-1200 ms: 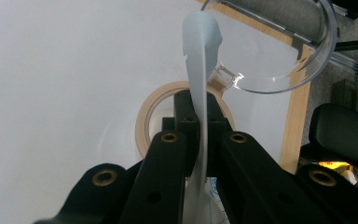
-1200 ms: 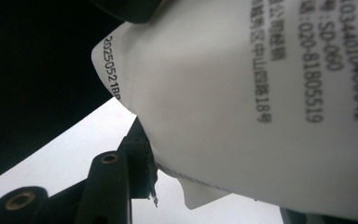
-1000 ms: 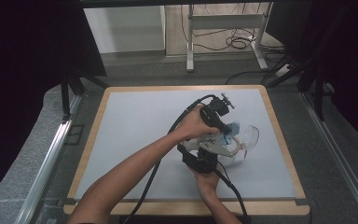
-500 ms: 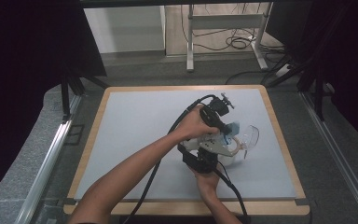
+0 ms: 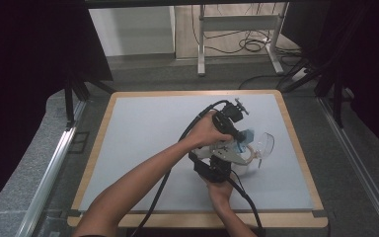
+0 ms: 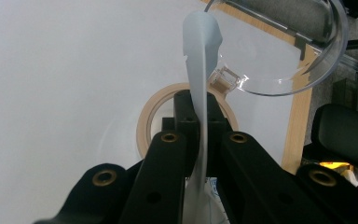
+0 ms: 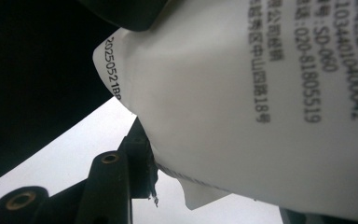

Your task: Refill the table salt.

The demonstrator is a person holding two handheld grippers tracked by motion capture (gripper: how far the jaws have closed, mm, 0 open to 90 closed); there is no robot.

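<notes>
A thin packet [image 6: 200,56], pale blue on one side and white with printed text on the other [image 7: 242,93], is held up between both grippers right of the table's middle [image 5: 246,137]. In the left gripper view I see it edge-on, and my left gripper [image 6: 200,107] is shut on its lower part. From the near side, my right gripper [image 7: 205,186] is shut on the packet's torn-looking edge, with one jaw hidden behind the paper. In the high view the left gripper [image 5: 237,136] is just beyond the right gripper [image 5: 225,155].
Under the packet, a beige tape roll [image 6: 149,116] lies flat on the white mat [image 5: 143,133]. A clear round plastic bowl [image 6: 284,79] sits just beyond it, towards the table's right wooden edge [image 5: 301,153]. Cables trail from both grippers towards the person.
</notes>
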